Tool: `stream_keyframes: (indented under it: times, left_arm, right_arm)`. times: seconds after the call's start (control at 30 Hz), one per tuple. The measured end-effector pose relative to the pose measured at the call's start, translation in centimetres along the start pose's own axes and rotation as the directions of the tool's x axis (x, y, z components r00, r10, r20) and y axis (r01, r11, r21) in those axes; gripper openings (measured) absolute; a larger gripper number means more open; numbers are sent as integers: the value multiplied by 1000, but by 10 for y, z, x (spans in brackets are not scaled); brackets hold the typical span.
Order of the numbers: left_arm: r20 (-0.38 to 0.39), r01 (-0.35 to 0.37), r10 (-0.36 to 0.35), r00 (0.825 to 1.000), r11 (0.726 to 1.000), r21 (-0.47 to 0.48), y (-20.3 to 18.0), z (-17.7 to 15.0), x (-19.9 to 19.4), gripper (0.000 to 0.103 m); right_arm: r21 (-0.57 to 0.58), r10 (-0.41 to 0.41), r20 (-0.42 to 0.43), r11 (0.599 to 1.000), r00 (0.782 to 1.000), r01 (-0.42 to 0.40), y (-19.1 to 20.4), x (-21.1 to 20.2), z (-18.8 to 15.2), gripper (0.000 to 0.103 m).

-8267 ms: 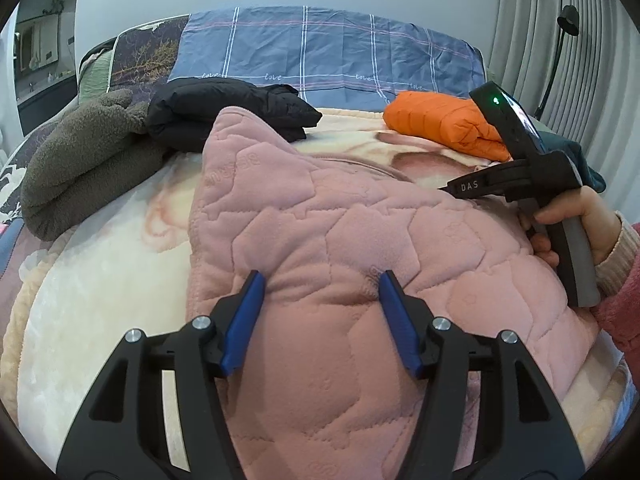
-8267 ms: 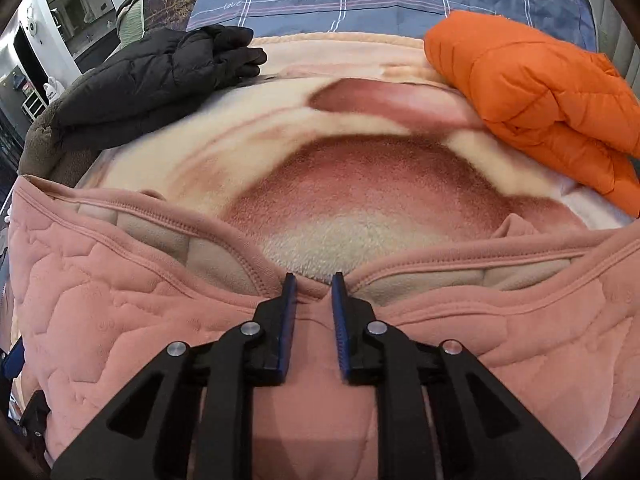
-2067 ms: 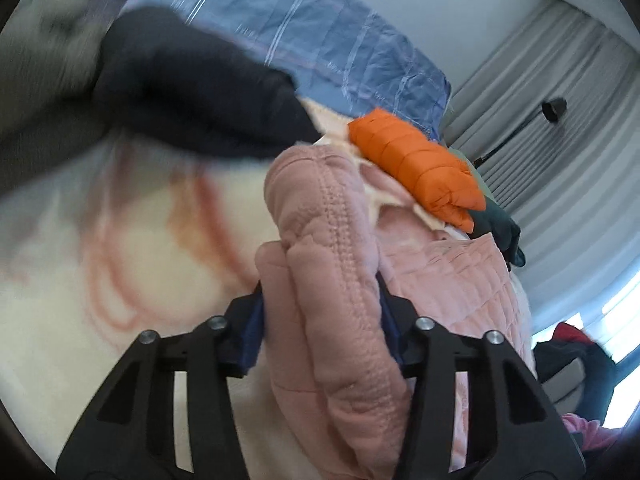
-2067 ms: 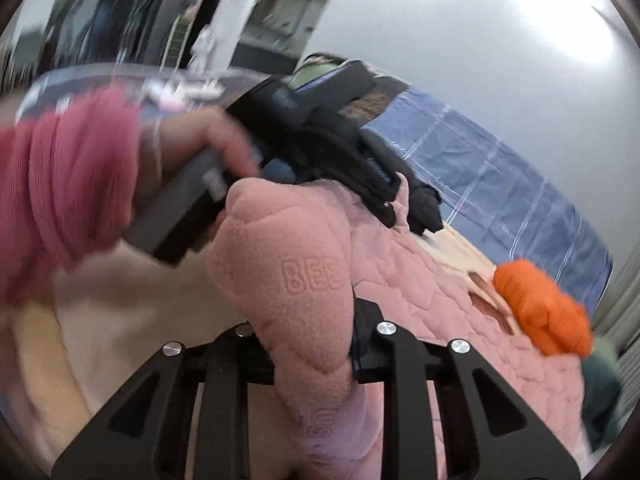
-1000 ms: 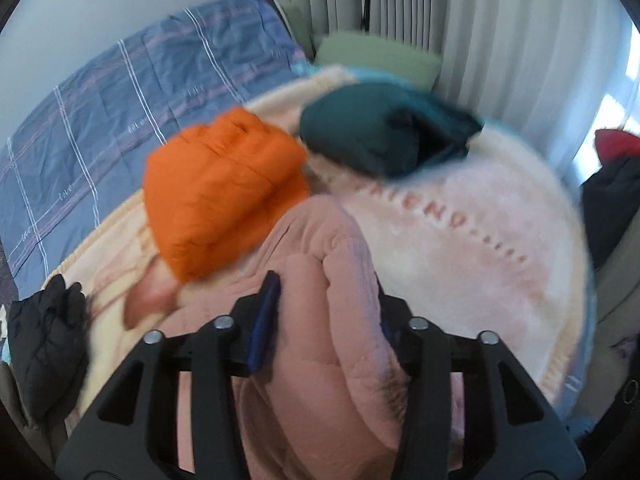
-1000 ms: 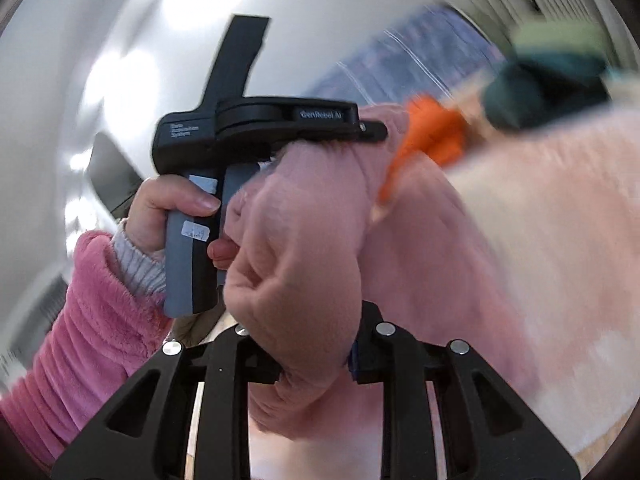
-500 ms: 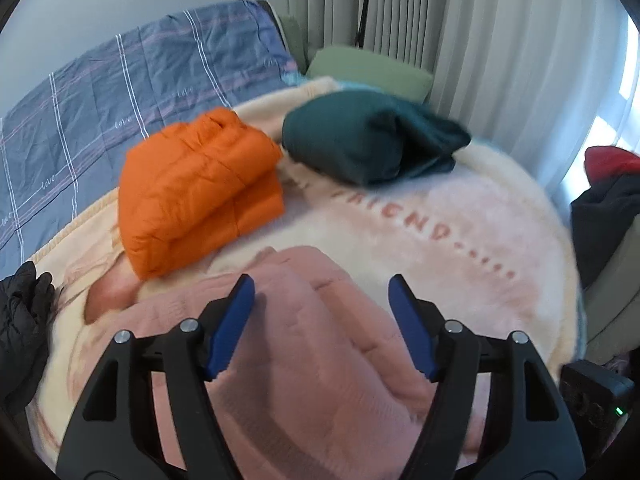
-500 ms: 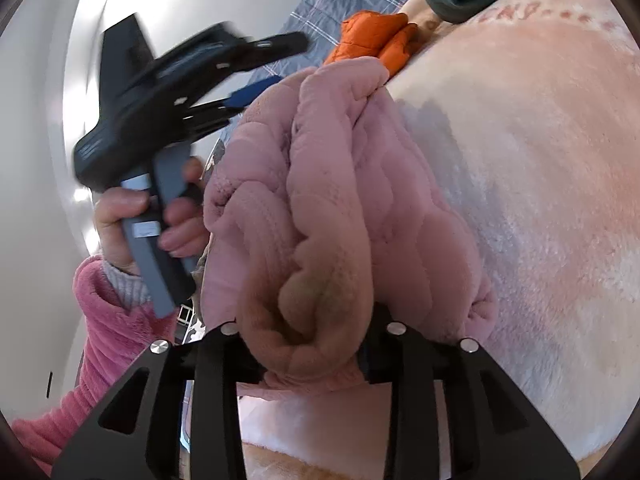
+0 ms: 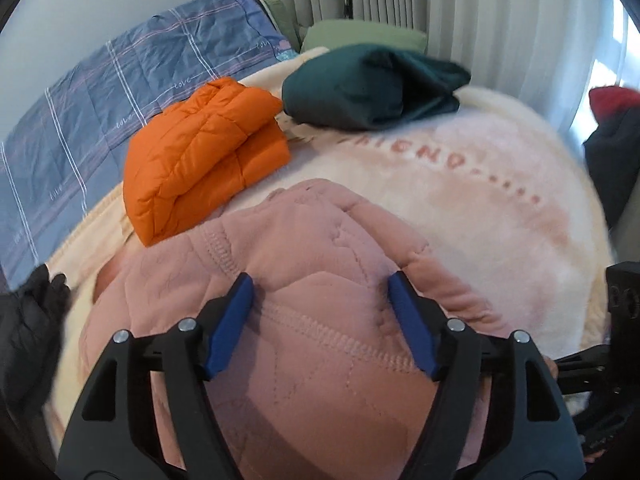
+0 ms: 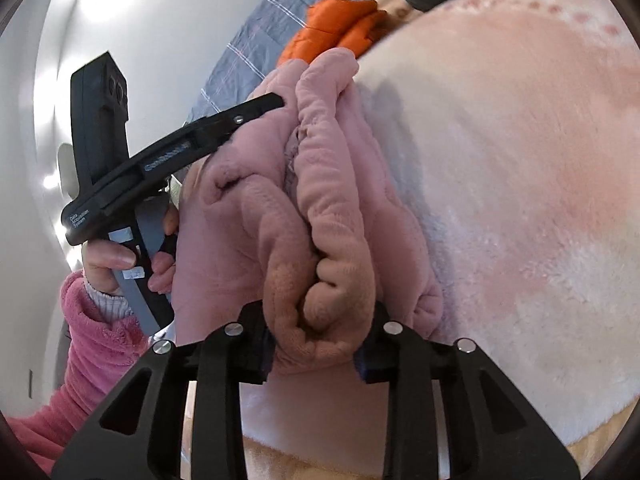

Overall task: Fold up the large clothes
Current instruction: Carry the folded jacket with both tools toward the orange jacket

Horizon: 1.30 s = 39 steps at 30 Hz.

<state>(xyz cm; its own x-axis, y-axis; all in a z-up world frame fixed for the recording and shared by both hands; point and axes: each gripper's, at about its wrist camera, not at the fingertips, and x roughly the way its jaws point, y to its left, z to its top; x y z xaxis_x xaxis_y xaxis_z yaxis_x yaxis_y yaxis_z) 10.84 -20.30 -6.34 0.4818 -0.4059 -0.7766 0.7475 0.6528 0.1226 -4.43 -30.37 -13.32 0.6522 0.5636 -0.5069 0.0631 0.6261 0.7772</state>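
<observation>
Just beyond pink quilted garment (image 9: pixel 320 280): orange jacket (image 9: pixel 200 160), green bundle (image 9: pixel 368 88); left claw (image 9: pixel 320 320) spread apart, right claw (image 10: pixel 316 344) clamped on garment.

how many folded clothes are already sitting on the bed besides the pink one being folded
2 clearly: the orange puffer jacket beside the pink quilted garment, and the dark green garment just right of it, near the curtain. A black item at the left edge is cut off, so more may be hidden.

Premises: a home bedroom. Evidence: a bed covered by a plush blanket (image 9: pixel 480 184) with woven lettering, a blue checked quilt (image 9: pixel 80 104) at its head, a green pillow (image 9: pixel 360 32), pleated curtains (image 9: pixel 460 8) at a bright window, and folded jackets (image 9: pixel 200 152) on the bed.
</observation>
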Motion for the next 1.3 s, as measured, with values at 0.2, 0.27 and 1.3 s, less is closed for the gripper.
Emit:
stream_keyframes:
  times: [0.2,0.27,1.3]
  left_arm:
    - [10,-29,29,1000,1000,9,-3,-2,0,75]
    - [21,-28,28,999,1000,5,-1,-4,-2,75]
    - [40,-27,27,999,1000,-3,0,-9,8,83]
  right_arm:
    - [-73,-71,34,995,997,73,17,-36,-10,39]
    - [-116,-100,98,987,990,111,27,-53,-14,41]
    - [-312,-342,111,879,933,360,55,-9,-24,50]
